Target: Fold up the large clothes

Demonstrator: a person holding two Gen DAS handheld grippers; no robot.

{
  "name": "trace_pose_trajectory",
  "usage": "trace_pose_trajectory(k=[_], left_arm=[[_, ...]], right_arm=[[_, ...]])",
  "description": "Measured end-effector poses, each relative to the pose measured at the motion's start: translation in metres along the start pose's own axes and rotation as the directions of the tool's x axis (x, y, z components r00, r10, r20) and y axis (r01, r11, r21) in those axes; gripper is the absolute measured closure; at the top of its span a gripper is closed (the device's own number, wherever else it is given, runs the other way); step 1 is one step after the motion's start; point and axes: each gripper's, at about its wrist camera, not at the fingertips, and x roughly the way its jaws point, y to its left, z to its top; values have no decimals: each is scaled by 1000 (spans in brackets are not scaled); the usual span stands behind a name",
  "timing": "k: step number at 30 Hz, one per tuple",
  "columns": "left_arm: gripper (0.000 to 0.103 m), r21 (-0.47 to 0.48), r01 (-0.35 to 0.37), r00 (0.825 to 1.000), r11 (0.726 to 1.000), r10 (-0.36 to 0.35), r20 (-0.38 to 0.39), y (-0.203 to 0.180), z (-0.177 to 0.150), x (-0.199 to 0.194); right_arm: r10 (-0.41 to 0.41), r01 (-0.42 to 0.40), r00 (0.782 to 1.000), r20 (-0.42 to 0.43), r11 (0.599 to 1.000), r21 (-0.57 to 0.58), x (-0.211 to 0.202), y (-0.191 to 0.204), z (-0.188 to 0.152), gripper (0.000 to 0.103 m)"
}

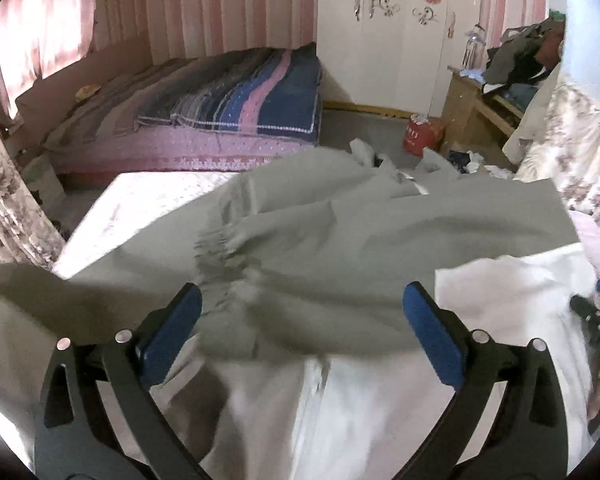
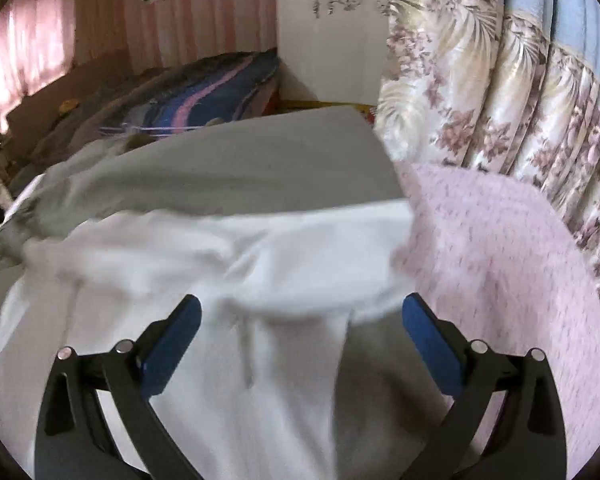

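Note:
A large white garment lies spread and rumpled over the bed surface in front of me; it looks grey where shaded and bright white near me. In the right wrist view the same garment fills the middle. My left gripper is open, its blue pads wide apart just above the cloth, holding nothing. My right gripper is also open above a fold of the garment, with nothing between its pads. The tip of the right gripper shows at the right edge of the left wrist view.
A pink fuzzy blanket lies right of the garment. Floral curtains hang at the right. A second bed with a striped blue and pink cover stands beyond, with a white wardrobe, a wooden cabinet and a red container.

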Motion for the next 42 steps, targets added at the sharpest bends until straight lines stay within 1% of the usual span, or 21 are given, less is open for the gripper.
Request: trace_pose_trajectory(k=[3, 5, 10, 11, 13, 15, 17, 19, 22, 25, 29, 30, 31, 32, 33, 34, 36, 37, 38, 39, 42], left_arm=[[3, -4, -3, 1000, 1000, 3, 26, 12, -10, -34], [3, 12, -25, 999, 1000, 24, 45, 25, -23, -58], [3, 57, -117, 990, 991, 112, 89, 71, -65, -98], [3, 50, -133, 987, 990, 128, 94, 82, -73, -104], [3, 20, -141, 985, 990, 139, 98, 105, -95, -117], [3, -51, -137, 986, 989, 141, 85, 132, -118, -127], [3, -100, -137, 987, 986, 144, 73, 150, -134, -132], [3, -133, -136, 986, 982, 147, 79, 163, -154, -136], [3, -131, -145, 986, 981, 154, 67, 171, -171, -129], [3, -110, -175, 983, 978, 180, 40, 177, -174, -115], [3, -93, -195, 980, 976, 192, -43, 186, -172, -86], [5, -94, -199, 979, 975, 193, -72, 188, -170, -80], [7, -101, -195, 979, 976, 189, -72, 191, -166, -78], [12, -101, -196, 979, 975, 189, -69, 192, -164, -76], [29, -95, -208, 977, 974, 202, -72, 194, -161, -73], [37, -100, -208, 976, 973, 201, -82, 199, -158, -68], [47, -121, -198, 979, 973, 189, -78, 205, -153, -65], [50, -121, -203, 978, 972, 195, -74, 206, -150, -64], [59, -120, -202, 979, 972, 195, -66, 207, -147, -64], [66, -119, -200, 979, 973, 194, -61, 207, -145, -63], [73, -120, -202, 979, 972, 201, -25, 204, -134, -67]], right_arm=[[43, -42, 999, 23, 999, -29, -26, 12, -20, 2], [64, -63, 997, 32, 997, -37, -39, 16, -34, 2], [86, -84, 994, 63, 995, -48, -68, 17, -60, 2], [89, -86, 994, 66, 995, -48, -73, 17, -65, 2], [108, -105, 992, 72, 993, -49, -82, 18, -71, 2], [115, -111, 990, 79, 992, -52, -90, 19, -77, 2], [126, -121, 988, 88, 991, -56, -99, 20, -81, 2], [131, -125, 987, 98, 990, -58, -106, 21, -85, 2], [137, -132, 986, 97, 990, -56, -109, 24, -87, 2], [141, -137, 986, 86, 989, -56, -108, 26, -89, 2], [148, -144, 985, 86, 988, -50, -108, 25, -90, 2], [148, -144, 985, 85, 988, -46, -108, 24, -91, 2], [144, -140, 986, 87, 989, -41, -108, 22, -91, 2], [144, -141, 986, 88, 989, -37, -108, 21, -91, 2], [144, -141, 986, 88, 989, -33, -108, 20, -91, 2], [142, -140, 986, 89, 990, -30, -108, 18, -91, 2], [140, -138, 986, 87, 990, -26, -107, 16, -91, 2], [140, -138, 986, 87, 990, -26, -107, 14, -91, 2], [137, -136, 986, 89, 990, -26, -107, 13, -90, 2], [136, -135, 987, 89, 991, -24, -106, 13, -89, 2], [150, -149, 984, 93, 989, -16, -108, 10, -84, 2]])
